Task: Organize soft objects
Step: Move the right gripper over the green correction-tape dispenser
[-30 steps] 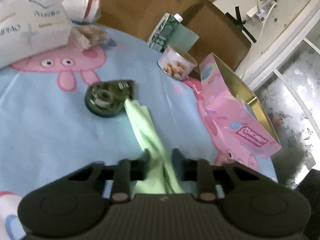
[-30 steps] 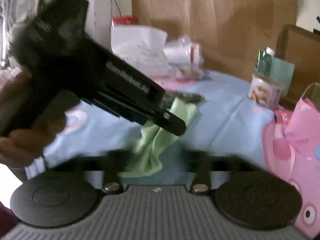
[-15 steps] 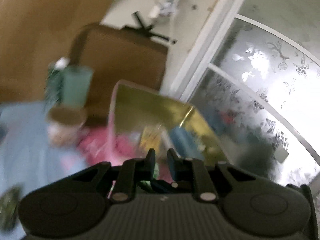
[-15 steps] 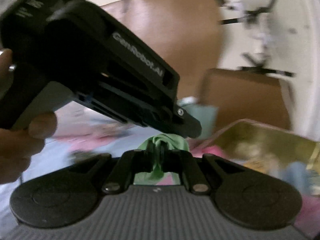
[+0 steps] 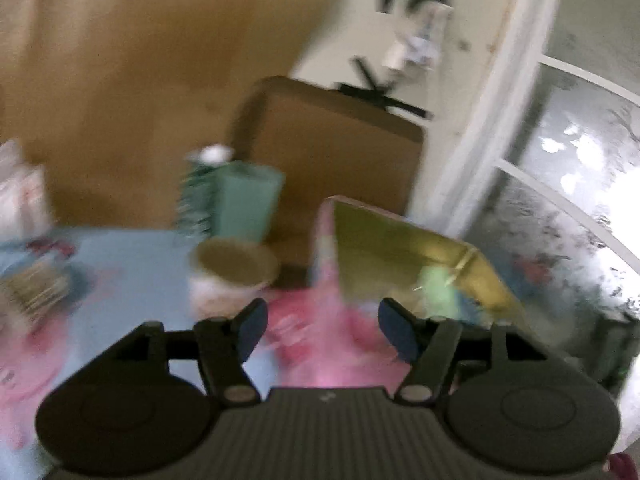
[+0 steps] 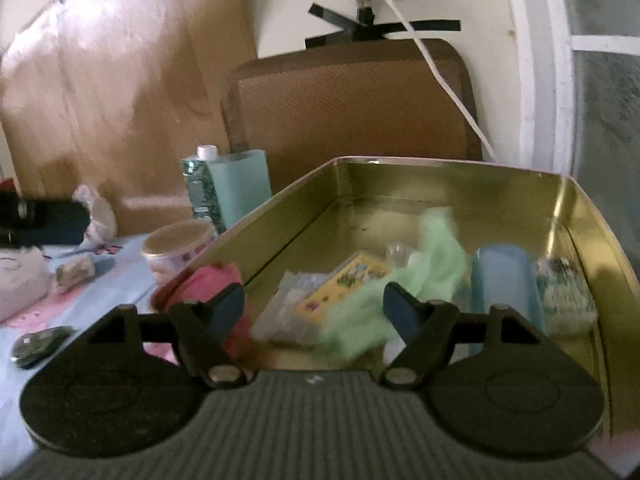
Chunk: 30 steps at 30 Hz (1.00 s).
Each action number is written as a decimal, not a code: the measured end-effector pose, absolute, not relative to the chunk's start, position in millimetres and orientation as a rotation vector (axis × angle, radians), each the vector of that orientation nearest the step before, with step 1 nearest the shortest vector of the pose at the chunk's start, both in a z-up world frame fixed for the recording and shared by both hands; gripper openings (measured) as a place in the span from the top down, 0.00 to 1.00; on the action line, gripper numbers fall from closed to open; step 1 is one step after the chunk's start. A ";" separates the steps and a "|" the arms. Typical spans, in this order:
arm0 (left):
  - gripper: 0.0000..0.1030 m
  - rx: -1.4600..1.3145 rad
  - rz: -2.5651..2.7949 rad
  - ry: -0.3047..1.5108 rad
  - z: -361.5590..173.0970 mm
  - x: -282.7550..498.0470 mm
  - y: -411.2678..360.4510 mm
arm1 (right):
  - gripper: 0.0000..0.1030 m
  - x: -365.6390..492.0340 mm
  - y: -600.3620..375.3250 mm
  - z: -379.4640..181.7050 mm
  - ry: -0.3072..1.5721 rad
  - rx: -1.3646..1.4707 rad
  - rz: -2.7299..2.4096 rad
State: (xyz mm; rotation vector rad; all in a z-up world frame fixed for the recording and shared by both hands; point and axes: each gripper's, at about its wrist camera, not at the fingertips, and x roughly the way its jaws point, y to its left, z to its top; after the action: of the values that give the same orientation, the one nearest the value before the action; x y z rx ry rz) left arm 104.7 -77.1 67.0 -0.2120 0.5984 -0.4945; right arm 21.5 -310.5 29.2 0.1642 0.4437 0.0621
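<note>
The green cloth (image 6: 404, 280) lies loose inside the gold tin (image 6: 400, 184), so both the left gripper (image 5: 322, 330) and right gripper (image 6: 314, 306), spread wide and empty, should lift straight clear without snagging it.

The right tongs (image 6: 314, 310) are wide apart with nothing between them, right over the near rim of the gold box (image 6: 360, 184). The top of the box is open. On its floor lie a green cloth (image 6: 416, 280) at 12 o'clock, a yellow card (image 6: 340, 284) at 11 and a blue case (image 6: 504, 284) at 2. The box floor at the back is bare. A round tub (image 6: 180, 248) and a green carton (image 6: 228, 190) stand on the counter (image 6: 80, 300) at 10 o'clock. The left tongs (image 5: 322, 326) are wide apart too; that view is blurry.
</note>
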 end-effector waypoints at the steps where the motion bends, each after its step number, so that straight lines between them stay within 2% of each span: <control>1: 0.39 -0.231 -0.467 0.603 62.4 101.0 -60.1 | 0.24 18.9 -307.9 28.6 0.427 0.166 0.066; 7: 0.38 -0.358 -0.266 0.636 33.5 64.5 48.1 | 0.24 -4.9 -264.6 38.5 0.331 0.153 0.163; 13: 0.38 -0.421 -0.124 0.666 5.1 37.1 113.2 | 0.24 5.1 -183.5 25.9 0.436 0.095 0.413; 17: 0.38 -0.445 -0.089 0.653 -6.6 29.7 132.1 | 0.23 16.0 -123.9 11.7 0.503 -0.012 0.518; 19: 0.28 -0.443 -0.072 0.631 -6.2 27.8 133.0 | 0.23 25.9 -101.8 8.9 0.527 -0.041 0.540; 21: 0.23 -0.425 -0.028 0.598 -8.7 24.8 132.6 | 0.19 36.6 -84.9 5.6 0.555 -0.057 0.528; 30: 0.23 -0.438 0.000 0.567 -10.0 24.6 136.0 | 0.10 65.6 -50.0 -7.9 0.669 -0.025 0.427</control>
State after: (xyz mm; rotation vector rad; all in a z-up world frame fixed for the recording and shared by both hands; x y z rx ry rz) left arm 24.6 136.0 -10.0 -0.4376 0.5673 0.0001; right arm 65.6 -50.0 -7.9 -0.0249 0.6687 0.4269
